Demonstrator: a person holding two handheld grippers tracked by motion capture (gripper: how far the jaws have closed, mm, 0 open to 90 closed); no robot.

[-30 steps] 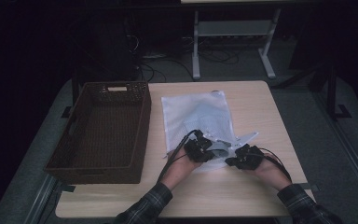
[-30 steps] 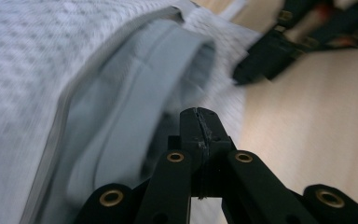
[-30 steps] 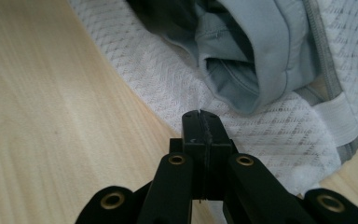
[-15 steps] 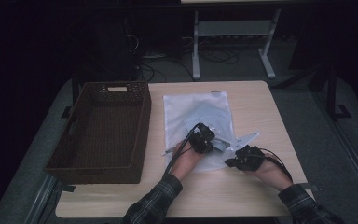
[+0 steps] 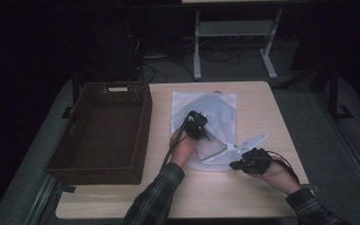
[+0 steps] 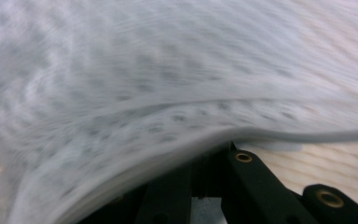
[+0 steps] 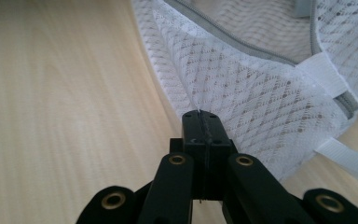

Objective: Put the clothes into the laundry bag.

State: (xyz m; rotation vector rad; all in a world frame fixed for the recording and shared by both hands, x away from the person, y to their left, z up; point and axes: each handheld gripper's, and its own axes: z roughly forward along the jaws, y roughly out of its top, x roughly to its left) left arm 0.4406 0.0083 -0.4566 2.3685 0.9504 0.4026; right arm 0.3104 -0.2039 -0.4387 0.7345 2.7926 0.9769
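Your white mesh bag (image 5: 205,122) lies flat on the worktop (image 5: 262,108), just right of the wicker basket (image 5: 104,131). Your right gripper (image 7: 199,116) has its jaws pinched together on a fold at the bag's near corner. Your left gripper (image 5: 198,125) is under a raised layer of mesh, which drapes over its closed jaws; whether they grip it, I cannot tell.
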